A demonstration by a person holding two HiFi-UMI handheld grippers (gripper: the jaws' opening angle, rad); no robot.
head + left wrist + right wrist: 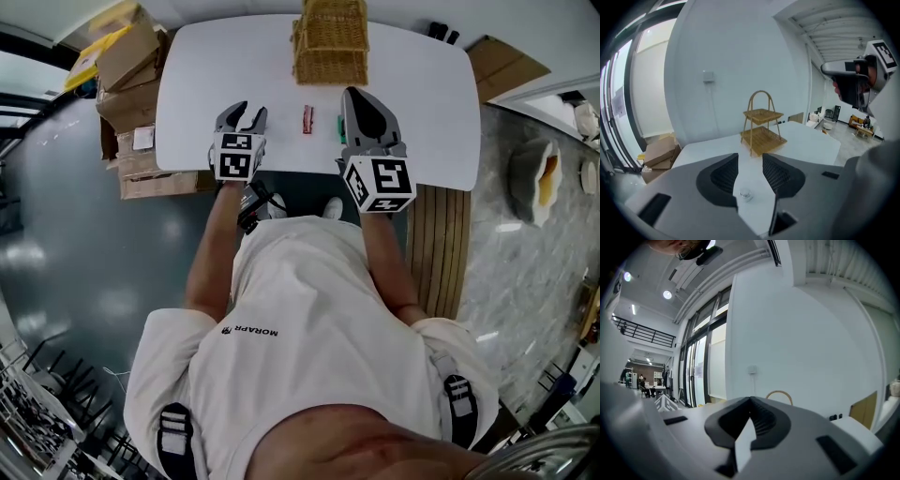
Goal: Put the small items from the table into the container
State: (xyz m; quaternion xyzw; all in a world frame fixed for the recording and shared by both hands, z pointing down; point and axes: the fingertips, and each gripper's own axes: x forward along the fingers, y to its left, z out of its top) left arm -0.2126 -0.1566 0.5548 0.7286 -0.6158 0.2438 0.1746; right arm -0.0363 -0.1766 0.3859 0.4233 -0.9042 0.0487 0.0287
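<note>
A two-tier wicker basket point(330, 42) stands at the far middle of the white table point(187, 84). A small red item point(307, 119) lies between my two grippers, and a green item point(340, 131) peeks out beside the right one. My left gripper point(247, 114) is low over the table's near edge with its jaws open. In the left gripper view, the left gripper point(750, 159) has a small clear round item point(745, 193) on the table between its fingers, untouched, with the basket point(761, 126) beyond. My right gripper point(353, 94) is shut and points level, and the right gripper point(751, 400) holds nothing.
Cardboard boxes point(127, 66) are stacked on the floor left of the table. A wooden slatted panel point(441, 244) lies at the table's near right, and flat cardboard point(502, 61) at its far right. The person's feet point(262, 204) are under the near edge.
</note>
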